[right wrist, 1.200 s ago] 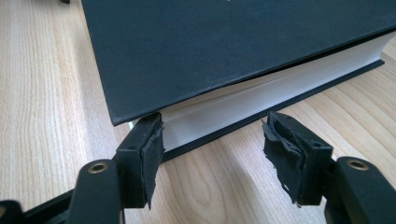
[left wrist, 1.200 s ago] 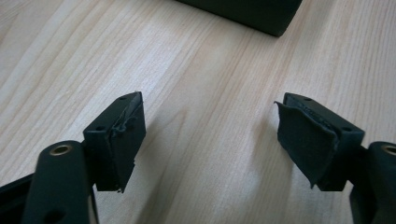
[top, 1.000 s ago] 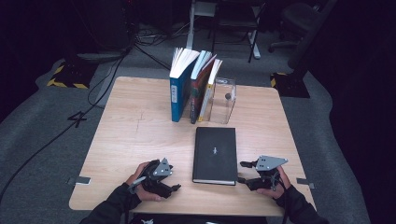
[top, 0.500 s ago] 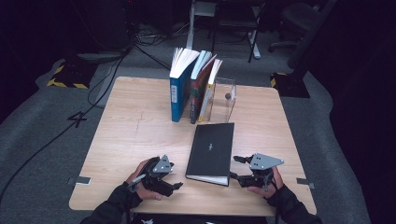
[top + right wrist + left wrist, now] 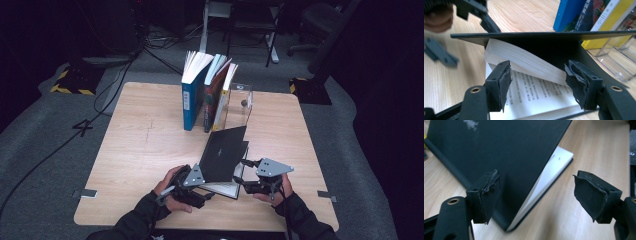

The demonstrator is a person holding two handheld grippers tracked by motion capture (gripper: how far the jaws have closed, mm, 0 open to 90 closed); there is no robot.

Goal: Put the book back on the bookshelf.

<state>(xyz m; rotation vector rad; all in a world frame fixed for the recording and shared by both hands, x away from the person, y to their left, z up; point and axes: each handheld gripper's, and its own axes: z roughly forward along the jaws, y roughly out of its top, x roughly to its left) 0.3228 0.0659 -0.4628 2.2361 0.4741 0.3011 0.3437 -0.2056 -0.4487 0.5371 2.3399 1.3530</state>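
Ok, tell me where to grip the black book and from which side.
Probably the raised front cover of the black book, near its free edge, coming from the person's right, where the book gapes: the cover tilts up clear of the white pages, leaving room for one jaw under it.

Upright books (image 5: pixel 207 92) against a clear box (image 5: pixel 239 107) on the wooden table (image 5: pixel 140 145).
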